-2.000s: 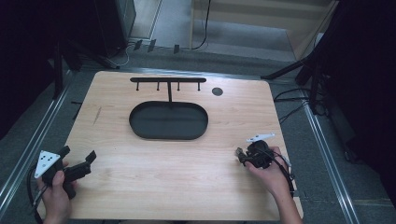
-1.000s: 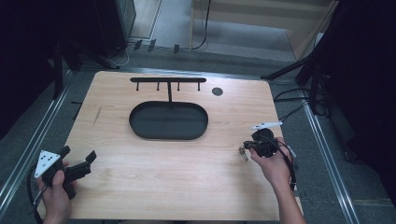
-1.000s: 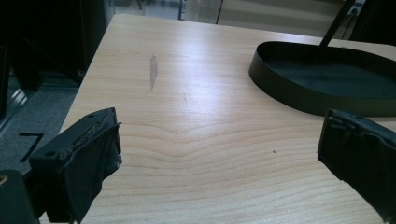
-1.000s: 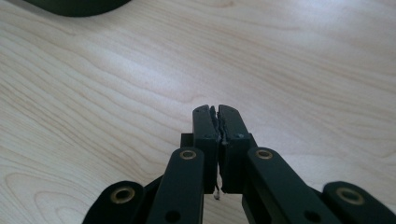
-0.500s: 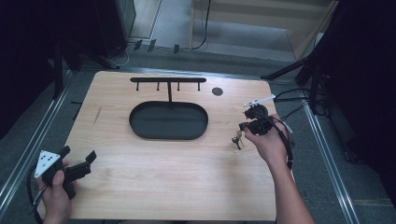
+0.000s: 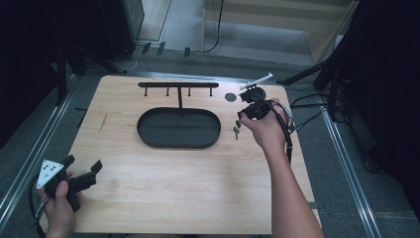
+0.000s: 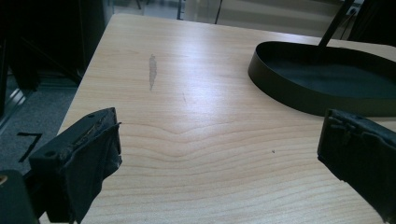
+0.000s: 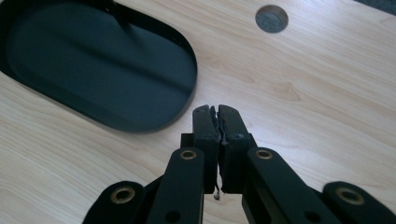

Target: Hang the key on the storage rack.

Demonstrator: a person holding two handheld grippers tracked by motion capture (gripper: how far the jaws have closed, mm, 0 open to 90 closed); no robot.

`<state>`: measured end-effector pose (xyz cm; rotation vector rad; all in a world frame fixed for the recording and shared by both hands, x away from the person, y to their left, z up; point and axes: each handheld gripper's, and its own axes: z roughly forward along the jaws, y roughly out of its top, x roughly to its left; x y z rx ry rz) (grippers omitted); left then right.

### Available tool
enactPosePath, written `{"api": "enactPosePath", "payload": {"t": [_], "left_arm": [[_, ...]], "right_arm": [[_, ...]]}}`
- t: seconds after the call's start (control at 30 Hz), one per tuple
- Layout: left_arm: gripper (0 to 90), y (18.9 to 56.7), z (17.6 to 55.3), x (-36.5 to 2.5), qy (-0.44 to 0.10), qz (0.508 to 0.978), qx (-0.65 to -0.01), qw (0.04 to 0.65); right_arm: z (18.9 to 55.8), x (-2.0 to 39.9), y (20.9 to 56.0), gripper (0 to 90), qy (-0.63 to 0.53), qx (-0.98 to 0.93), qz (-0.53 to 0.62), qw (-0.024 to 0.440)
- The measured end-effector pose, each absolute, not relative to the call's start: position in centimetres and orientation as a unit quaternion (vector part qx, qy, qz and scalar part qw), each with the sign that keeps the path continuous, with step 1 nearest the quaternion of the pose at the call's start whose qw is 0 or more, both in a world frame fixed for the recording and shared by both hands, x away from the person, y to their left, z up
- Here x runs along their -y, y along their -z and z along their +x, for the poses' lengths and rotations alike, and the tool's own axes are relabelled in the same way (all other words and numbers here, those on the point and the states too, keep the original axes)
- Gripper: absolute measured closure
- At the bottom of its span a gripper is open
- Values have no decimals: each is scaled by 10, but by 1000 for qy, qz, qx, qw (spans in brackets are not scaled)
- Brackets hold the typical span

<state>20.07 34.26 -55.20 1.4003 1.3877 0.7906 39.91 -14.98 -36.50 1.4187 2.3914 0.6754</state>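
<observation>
A pale wooden worktop (image 6: 163,198) is seen from above, with a black oval metal tray (image 6: 178,128) set near its far middle and a thin black hook rail (image 6: 178,85) raised behind it on a post. A round cable hole (image 6: 231,97) is cut into the worktop to the right of the rail.

Over the last two seconds the right gripper (image 6: 242,115) has been carried from the near right part of the worktop up and forward, and is now held just right of the tray, below the hole. A small bunch of metal keys (image 6: 236,128) is seen dangling beneath it, clear of the wood. The keys are judged to be on their way to the hook rail or the tray.

In the right gripper view the jaws are pressed fully together, with a sliver of metal pinched between them. The left gripper (image 6: 81,173) is rested at the near left corner, its jaws spread wide and empty.
</observation>
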Motion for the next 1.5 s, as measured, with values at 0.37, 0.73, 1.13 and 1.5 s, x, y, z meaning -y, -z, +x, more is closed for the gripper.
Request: {"api": "enactPosePath", "payload": {"t": [0.37,0.73,1.13,1.5], "left_arm": [[0,552,201,-343,-323,577,-571,487],[0,552,202,-343,-321,578,-571,486],[0,552,202,-343,-320,578,-571,487],[0,552,202,-343,-320,580,-570,487]], "right_arm": [[415,129,336,880,-240,-812,517,123],[428,108,307,880,-240,-801,533,127],[438,69,292,880,-242,-814,508,141],[445,52,291,879,-235,-815,507,153]]}}
